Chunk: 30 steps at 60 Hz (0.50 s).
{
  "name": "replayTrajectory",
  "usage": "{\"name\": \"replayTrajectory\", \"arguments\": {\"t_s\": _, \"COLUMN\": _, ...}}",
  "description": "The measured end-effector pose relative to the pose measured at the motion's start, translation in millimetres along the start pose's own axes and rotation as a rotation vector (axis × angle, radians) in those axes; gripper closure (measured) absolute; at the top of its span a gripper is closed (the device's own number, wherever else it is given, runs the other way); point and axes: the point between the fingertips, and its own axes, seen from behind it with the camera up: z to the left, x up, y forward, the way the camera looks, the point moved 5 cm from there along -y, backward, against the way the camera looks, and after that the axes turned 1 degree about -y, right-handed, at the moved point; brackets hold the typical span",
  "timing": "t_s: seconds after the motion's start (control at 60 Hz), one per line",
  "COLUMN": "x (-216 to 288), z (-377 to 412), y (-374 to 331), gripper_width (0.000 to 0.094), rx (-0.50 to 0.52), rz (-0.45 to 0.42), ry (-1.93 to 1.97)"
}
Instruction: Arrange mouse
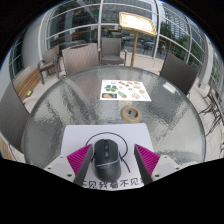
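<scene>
- Gripper view shows the left finger pad (79, 160) sitting just beside the left side of the black computer mouse (105, 156); a small gap shows there, so if the gripper comes in crooked, this finger could bump the mouse first and spin it away.
- Right in the middle, the mouse rests on a white mat (110, 150) with black writing on it; the mat lies on a round glass table (60, 110); the mouse stands between the fingers of the gripper (113, 160), which are spread wide and not pressing on it; if they close too near the rounded back end, I think the smooth shell could slip out.
- Over on the right, the other pad (147, 159) stands a bit further from the mouse; the uneven gap could drag the mouse sideways across the mat as the fingers close.
- Beyond the fingers lies a white sheet with leaf pictures (126, 89), and a small round hub (131, 114) marks the table's middle; a hard push could slide the mouse toward them.
</scene>
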Motion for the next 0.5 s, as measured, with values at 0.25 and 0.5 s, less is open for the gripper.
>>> {"name": "replayTrajectory", "arguments": {"t_s": 0.25, "x": 42.6, "z": -22.1, "y": -109.8, "gripper_width": 0.0104, "rx": 0.048, "rz": -0.143, "ry": 0.037}}
{"name": "replayTrajectory", "arguments": {"t_s": 0.5, "x": 5.7, "z": -39.8, "y": -213.4, "gripper_width": 0.0118, "rx": 0.077, "rz": -0.199, "ry": 0.025}}
